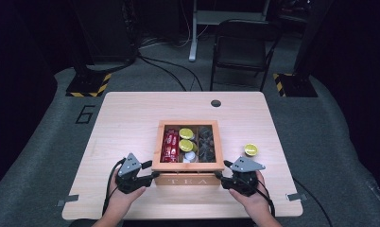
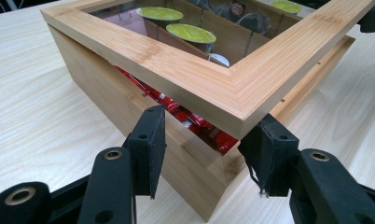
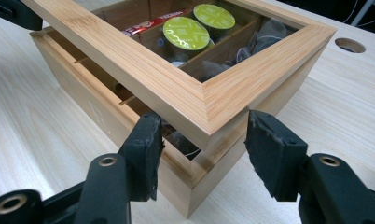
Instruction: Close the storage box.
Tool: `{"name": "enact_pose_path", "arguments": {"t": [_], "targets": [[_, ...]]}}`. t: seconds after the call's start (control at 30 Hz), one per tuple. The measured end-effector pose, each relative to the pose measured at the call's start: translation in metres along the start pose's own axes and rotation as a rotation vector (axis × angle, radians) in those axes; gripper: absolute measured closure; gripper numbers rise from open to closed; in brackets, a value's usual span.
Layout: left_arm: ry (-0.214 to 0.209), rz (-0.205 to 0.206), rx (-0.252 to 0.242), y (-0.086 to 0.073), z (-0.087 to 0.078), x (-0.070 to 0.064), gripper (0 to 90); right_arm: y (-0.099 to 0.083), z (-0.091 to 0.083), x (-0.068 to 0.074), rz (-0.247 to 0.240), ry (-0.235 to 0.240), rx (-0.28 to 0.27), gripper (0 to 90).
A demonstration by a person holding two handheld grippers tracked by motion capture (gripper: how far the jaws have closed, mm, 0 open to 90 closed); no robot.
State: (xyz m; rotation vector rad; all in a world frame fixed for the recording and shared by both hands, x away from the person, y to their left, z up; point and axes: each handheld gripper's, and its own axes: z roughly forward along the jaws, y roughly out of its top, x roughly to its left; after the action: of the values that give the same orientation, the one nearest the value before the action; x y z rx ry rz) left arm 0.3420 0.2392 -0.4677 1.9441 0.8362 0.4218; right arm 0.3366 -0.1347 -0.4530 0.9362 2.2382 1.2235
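A bamboo tea box (image 1: 188,179) sits mid-table near the person, long axis left to right, its glass-paned lid (image 2: 232,88) raised slightly at the front. Left gripper (image 1: 145,176) and right gripper (image 1: 224,177), both spread, straddle the lid's front corners.

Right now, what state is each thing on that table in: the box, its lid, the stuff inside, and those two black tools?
Tea box: upright on the table, filled.
Lid: raised a little at the front, a gap under it.
Green capsules: in the middle compartment, foil up.
Red packets: in the left compartment.
Loose capsule: on the table, outside the box.
Left tool: open, at the lid's front left corner.
Right tool: open, at the front right corner.
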Motion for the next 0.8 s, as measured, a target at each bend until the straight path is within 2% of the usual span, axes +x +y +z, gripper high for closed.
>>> {"name": "enact_pose_path", "arguments": {"t": [0.2, 0.37, 0.67, 0.7, 0.8], "targets": [[-0.005, -0.015, 0.005, -0.0029, 0.0011, -0.0011, 50.5, -0.0024, 0.0012, 0.0005, 0.004, 0.003, 0.014, 45.6], [-0.005, 0.006, 0.021, -0.0034, 0.0004, -0.0017, 50.5, -0.0039, 0.0018, 0.0011, 0.007, 0.006, 0.025, 45.6], [-0.014, 0.004, 0.034, -0.0056, 0.0002, -0.0055, 50.5, -0.0064, 0.0032, 0.0020, 0.016, 0.011, 0.046, 45.7], [-0.006, 0.001, 0.022, -0.0063, 0.0009, -0.0063, 50.5, -0.0066, 0.0029, 0.0018, 0.009, 0.011, 0.051, 45.7], [-0.018, 0.001, 0.032, -0.0066, -0.0007, -0.0067, 50.5, -0.0068, 0.0033, 0.0030, 0.015, 0.009, 0.054, 45.3]]}}
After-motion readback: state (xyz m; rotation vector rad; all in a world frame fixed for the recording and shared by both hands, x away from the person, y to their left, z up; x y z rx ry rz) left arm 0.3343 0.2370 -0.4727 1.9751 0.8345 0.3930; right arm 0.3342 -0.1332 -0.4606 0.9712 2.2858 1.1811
